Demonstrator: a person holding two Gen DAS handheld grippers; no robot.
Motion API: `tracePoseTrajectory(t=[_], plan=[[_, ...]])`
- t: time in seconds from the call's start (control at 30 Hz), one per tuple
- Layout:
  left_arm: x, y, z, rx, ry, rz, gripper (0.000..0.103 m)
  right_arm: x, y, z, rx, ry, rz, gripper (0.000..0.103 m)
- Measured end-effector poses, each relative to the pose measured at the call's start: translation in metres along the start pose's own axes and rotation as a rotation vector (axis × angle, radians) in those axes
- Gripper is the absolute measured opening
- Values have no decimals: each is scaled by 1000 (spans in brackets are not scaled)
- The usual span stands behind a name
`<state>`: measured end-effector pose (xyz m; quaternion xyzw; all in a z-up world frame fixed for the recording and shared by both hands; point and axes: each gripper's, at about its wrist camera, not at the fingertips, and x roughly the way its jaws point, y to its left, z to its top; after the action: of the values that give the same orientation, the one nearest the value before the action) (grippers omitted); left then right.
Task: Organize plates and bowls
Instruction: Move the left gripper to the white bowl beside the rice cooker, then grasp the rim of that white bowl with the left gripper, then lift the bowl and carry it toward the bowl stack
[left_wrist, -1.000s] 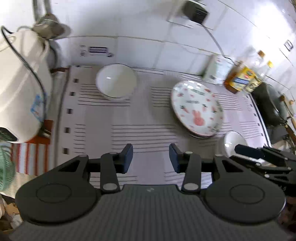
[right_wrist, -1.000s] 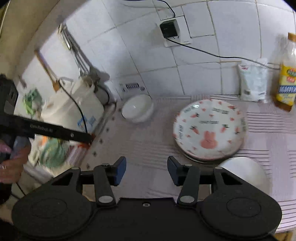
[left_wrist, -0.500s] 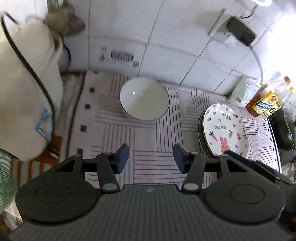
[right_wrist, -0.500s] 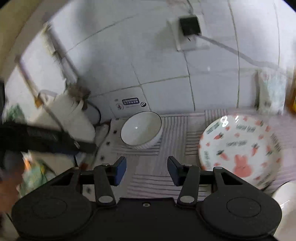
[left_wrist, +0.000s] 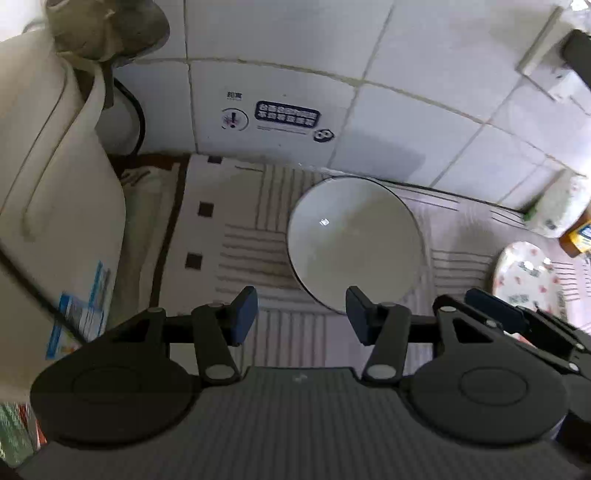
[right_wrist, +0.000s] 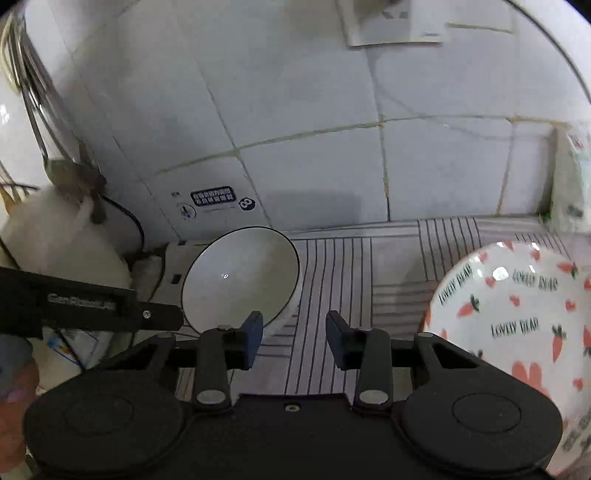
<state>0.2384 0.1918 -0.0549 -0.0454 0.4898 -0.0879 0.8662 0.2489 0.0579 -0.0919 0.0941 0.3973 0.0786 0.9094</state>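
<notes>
Both tongs gape apart, nothing between them. Left tongs (left_wrist: 301, 314) hover just short of the white bowl (left_wrist: 354, 243), which sits far back on the striped table (left_wrist: 240, 236) near the tiled wall. Right tongs (right_wrist: 294, 332) hang between bowl (right_wrist: 240, 277) and carrot-print plate (right_wrist: 517, 325) on the right.

A white bowl (left_wrist: 354, 243) with a thin dark rim sits upright and empty on a striped mat, close to the tiled wall. To its right, well apart, lies a white plate (right_wrist: 517, 317) printed with carrots, hearts and the words "Lovely Bear".
</notes>
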Motion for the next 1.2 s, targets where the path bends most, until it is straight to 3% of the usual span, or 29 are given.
tracePoseTrajectory(t=[0.13,0.23,0.27,0.3,0.37,0.47,0.6,0.7,0.83,1.0,1.2], plan=[[19,6,8,-12,16,-10,52,24,-5,5,58,16,94,44],[31,9,12,-26,26,1,52,40,-6,5,77,37,27,44],[35,9,13,-25,31,2,52,44,-7,4,88,49,32,39],[38,9,13,-18,40,1,50,47,-8,3,91,65,32,24],[46,7,13,1,75,-4,48,50,-11,3,97,75,12,20],[51,7,9,2,141,-35,29,49,-19,4,123,99,40,17],[51,5,1,1,116,-64,16,52,-16,5,84,102,40,15],[51,2,-2,-9,83,-54,15,59,-16,4,75,105,25,16],[46,-3,-6,-12,93,-43,14,53,2,1,-86,76,-17,17],[24,-5,-17,-17,95,-97,16,33,-6,2,-11,90,-1,16],[-18,-22,-30,20,69,-108,17,-11,-2,-8,-1,74,2,16]])
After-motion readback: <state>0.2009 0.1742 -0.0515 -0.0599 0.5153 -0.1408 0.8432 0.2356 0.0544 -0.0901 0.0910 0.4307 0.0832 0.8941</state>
